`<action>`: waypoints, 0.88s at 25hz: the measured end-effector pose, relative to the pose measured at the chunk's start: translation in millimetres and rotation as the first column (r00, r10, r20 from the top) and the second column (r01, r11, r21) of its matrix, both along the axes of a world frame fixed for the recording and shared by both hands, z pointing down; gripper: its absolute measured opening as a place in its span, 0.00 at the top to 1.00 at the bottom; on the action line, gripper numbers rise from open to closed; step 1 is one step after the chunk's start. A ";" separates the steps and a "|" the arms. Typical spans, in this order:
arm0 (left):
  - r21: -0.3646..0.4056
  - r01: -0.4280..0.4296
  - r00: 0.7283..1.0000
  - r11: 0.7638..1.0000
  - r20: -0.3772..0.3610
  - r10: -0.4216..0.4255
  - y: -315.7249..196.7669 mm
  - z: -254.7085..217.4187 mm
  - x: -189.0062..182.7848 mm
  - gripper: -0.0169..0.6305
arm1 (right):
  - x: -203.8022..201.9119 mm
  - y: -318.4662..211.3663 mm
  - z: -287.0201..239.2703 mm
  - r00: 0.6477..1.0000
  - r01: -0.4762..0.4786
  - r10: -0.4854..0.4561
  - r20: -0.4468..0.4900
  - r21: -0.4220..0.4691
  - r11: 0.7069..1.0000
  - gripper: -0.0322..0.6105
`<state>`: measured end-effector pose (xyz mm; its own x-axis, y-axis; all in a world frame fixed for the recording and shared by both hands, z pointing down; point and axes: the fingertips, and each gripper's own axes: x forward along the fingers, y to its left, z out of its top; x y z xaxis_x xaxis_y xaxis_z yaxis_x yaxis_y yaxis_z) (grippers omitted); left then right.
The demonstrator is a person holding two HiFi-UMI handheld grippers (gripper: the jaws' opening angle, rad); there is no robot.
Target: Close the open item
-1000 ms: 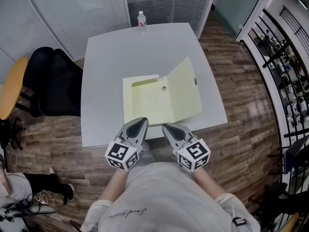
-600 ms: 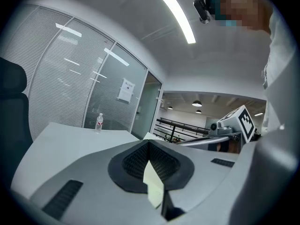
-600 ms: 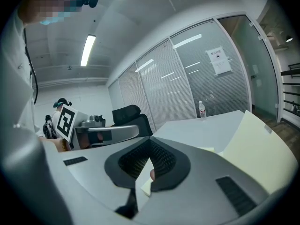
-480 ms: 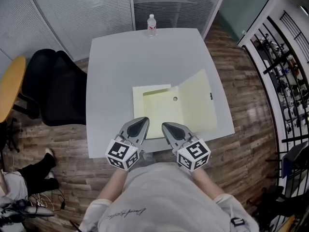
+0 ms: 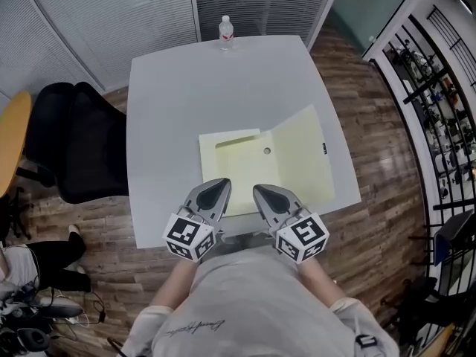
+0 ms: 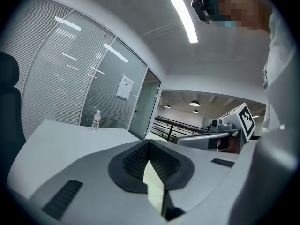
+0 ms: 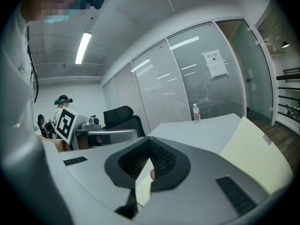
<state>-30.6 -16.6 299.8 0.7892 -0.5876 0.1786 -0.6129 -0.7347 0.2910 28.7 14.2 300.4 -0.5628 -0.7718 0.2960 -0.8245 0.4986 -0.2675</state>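
Plainly, closing has not begun: the folder [image 5: 245, 173] lies open on the table [image 5: 186, 80], cover [image 5: 303, 155] tilted up at right. Left gripper [image 5: 215, 189] and right gripper [image 5: 266, 194] hover at its near edge, jaws together, empty. Next, the right likely swings the cover leftward.

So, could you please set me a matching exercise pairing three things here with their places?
Things: 1 yellow folder; 2 water bottle; 3 black chair.
Places: A standing at the far edge of the table; B on the floor to the table's left; C lying open by the table's near edge.
Pairs: 1-C; 2-A; 3-B.
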 end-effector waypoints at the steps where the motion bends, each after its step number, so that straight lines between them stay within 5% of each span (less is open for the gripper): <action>1: 0.001 -0.001 1.000 1.000 0.001 0.001 -1.1 -1.1 3.4 0.96 | 6.0 -2.8 -2.7 1.000 -0.005 0.005 0.001 0.005 1.000 0.93; 22: -0.006 -0.078 0.997 0.997 0.025 0.078 -28.7 -2.6 94.0 0.96 | 204.1 -30.0 -35.9 0.951 -0.301 0.305 -0.046 0.066 0.951 0.93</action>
